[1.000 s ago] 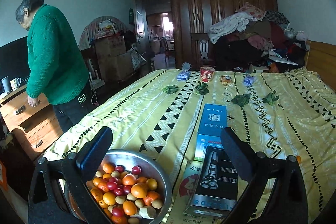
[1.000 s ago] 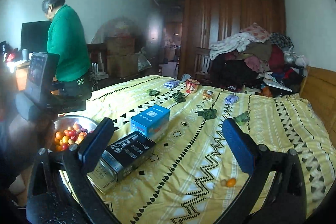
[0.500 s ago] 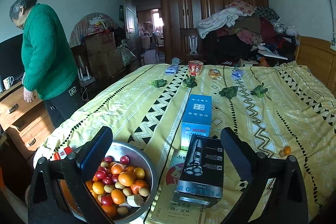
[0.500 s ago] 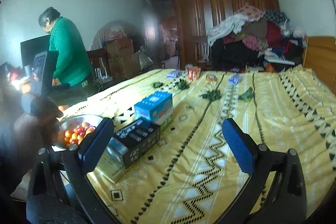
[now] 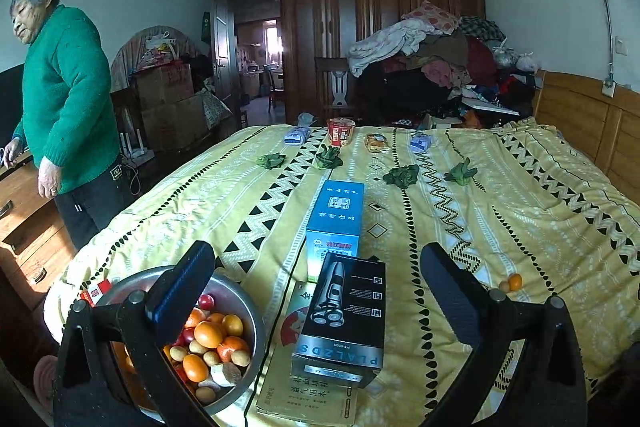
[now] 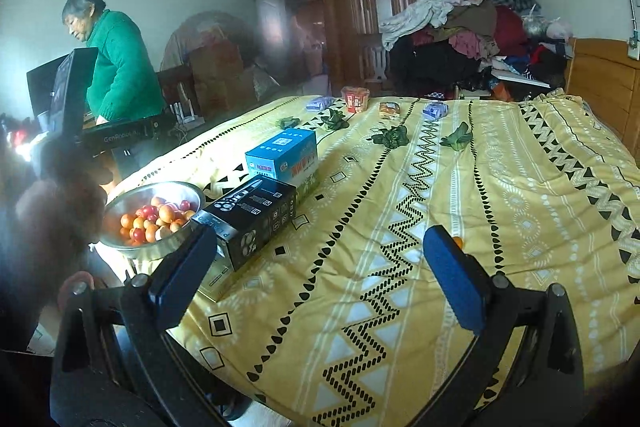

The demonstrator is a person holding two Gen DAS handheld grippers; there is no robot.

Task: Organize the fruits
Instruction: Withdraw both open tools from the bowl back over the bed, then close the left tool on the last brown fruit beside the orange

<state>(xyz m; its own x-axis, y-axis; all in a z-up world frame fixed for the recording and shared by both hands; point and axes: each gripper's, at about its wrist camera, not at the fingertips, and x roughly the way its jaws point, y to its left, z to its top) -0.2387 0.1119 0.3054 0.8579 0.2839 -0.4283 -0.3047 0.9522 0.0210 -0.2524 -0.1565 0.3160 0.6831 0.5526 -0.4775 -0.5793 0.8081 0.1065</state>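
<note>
Both tongs spread and empty above the bedspread [image 5: 460, 187]

The steel bowl [image 5: 248, 315] of fruit sits under the left gripper [image 5: 316, 291]; two stray small fruits [image 5: 512, 283] lie just beyond the right gripper [image 6: 320, 263], by its right finger. They look light, round, smooth and likely to roll: pinch gently across the middle.

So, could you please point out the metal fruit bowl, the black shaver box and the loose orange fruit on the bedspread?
metal fruit bowl [image 5: 256, 331], left wrist view, on its bare right rim.
black shaver box [image 5: 352, 307], left wrist view, on its top face.
loose orange fruit [image 5: 515, 281], left wrist view, on its middle.
</note>
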